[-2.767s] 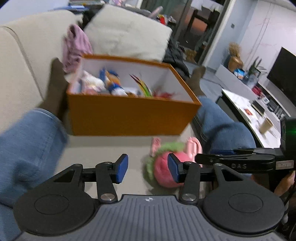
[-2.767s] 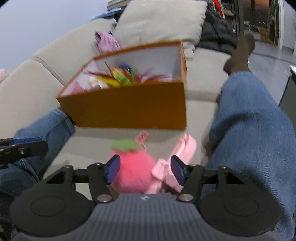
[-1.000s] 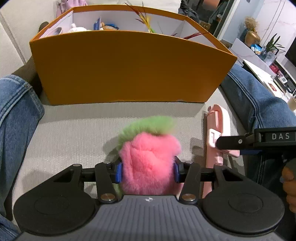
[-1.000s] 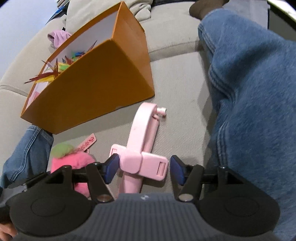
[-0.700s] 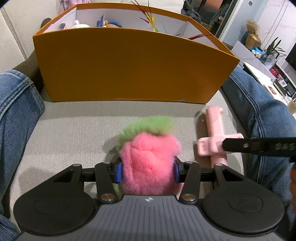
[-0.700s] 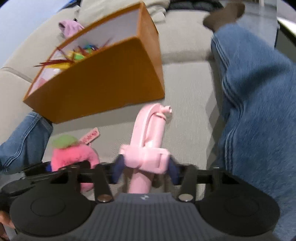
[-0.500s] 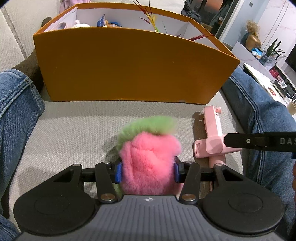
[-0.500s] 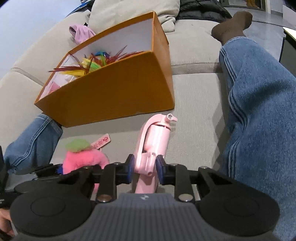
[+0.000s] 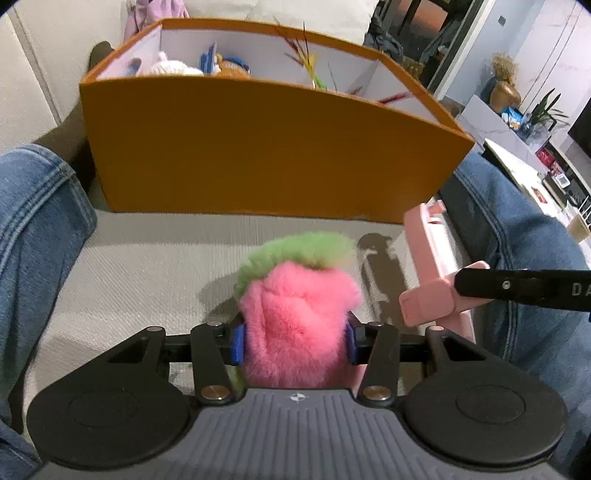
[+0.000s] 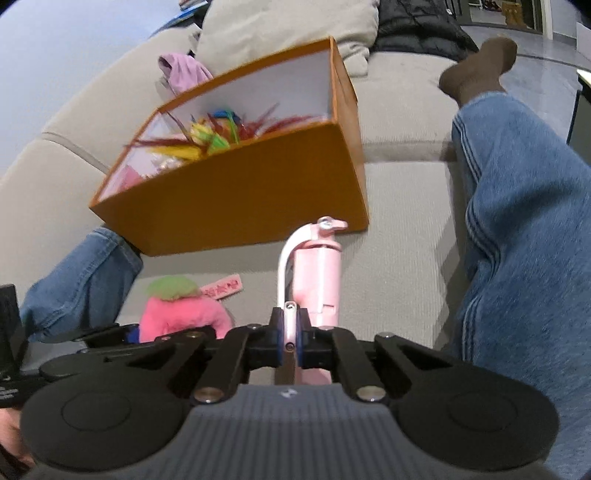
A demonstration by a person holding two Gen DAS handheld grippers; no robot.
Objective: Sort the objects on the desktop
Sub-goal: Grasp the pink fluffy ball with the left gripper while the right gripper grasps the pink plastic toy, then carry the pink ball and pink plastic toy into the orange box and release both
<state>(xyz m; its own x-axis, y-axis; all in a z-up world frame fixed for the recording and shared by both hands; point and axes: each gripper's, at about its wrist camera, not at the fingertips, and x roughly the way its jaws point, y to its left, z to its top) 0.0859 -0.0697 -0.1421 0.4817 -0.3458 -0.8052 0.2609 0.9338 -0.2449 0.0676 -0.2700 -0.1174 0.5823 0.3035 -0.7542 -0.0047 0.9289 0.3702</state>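
Observation:
A fluffy pink plush strawberry (image 9: 295, 317) with a green top lies on the grey sofa seat. My left gripper (image 9: 291, 343) holds it, blue pads pressed into its sides and jaws closing a little more. To its right, a pink phone holder stick (image 10: 317, 273) is lifted off the seat. My right gripper (image 10: 290, 332) pinches its thin white-pink arm, jaws closing tight. In the left wrist view the phone holder stick (image 9: 424, 236) hangs from the right gripper's black finger (image 9: 517, 288). The orange box (image 9: 258, 155), white inside, stands just beyond, holding toys and coloured feathers.
A person's legs in blue jeans flank the seat, one on the left (image 9: 37, 221) and one on the right (image 10: 524, 221). Behind the orange box (image 10: 240, 195) are a beige pillow (image 10: 277, 22) and a purple cloth (image 10: 184, 70). A low table (image 9: 524, 173) stands at the far right.
The right gripper shut on the pink phone holder and raised it off the seat, turning it more upright. The left gripper stayed clamped on the plush strawberry.

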